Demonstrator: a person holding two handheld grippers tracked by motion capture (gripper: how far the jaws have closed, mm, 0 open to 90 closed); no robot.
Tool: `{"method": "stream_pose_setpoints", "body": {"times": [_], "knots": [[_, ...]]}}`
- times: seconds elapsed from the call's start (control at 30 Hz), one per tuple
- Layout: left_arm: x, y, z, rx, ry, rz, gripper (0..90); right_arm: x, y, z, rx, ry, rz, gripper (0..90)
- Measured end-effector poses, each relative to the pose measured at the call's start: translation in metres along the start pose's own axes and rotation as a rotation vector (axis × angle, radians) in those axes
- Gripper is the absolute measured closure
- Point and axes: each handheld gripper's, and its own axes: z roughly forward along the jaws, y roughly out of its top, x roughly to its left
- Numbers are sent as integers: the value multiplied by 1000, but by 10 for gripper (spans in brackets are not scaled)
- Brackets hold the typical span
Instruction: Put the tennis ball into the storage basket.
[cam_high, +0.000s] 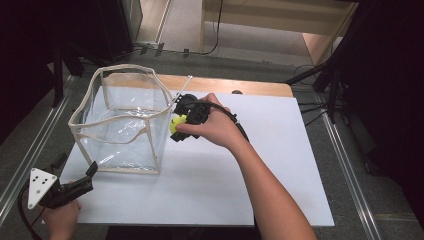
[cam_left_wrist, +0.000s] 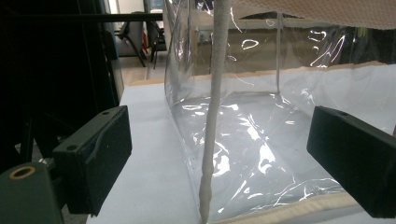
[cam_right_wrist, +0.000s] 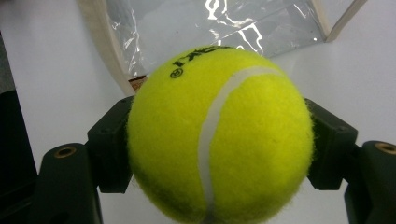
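A yellow tennis ball (cam_high: 177, 123) sits squeezed between the black jaws of my right gripper (cam_high: 176, 126), just off the right wall of a clear plastic bag (cam_high: 122, 120) with beige trim. In the right gripper view the ball (cam_right_wrist: 233, 121) is large, held above the white board, with my right gripper (cam_right_wrist: 219, 144) shut on it and the bag's lower edge (cam_right_wrist: 116, 60) behind. My left gripper (cam_high: 76, 166) lies near the bag's near-left corner. In the left gripper view it (cam_left_wrist: 219, 158) stands open, the bag's corner seam (cam_left_wrist: 212, 116) between the jaws and untouched.
The bag stands open-topped on a white board (cam_high: 225, 190) over a wooden table (cam_high: 225, 85). Metal rails (cam_high: 30, 150) run along both sides. Dark stand legs and cables (cam_high: 325, 80) are at the back right.
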Motion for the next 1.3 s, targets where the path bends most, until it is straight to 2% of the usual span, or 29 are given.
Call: {"method": "stream_pose_setpoints", "body": {"times": [0.23, 0.33, 0.43, 0.7, 1.03, 1.3], "knots": [[0, 0, 0, 1, -1, 1, 69, -1, 3, -7, -4, -3, -8, 239], [0, 0, 0, 0, -1, 1, 69, -2, 5, -10, -10, -2, 8, 240], [0, 0, 0, -1, -2, 1, 69, -4, 6, -14, -6, -7, -3, 239], [0, 0, 0, 1, -1, 2, 69, -7, 9, -20, -17, 3, 12, 239], [0, 0, 0, 4, 0, 2, 69, -6, 16, -29, -19, -3, -12, 241], [1, 0, 0, 1, 0, 1, 69, -7, 20, -34, -30, -7, -1, 240]]}}
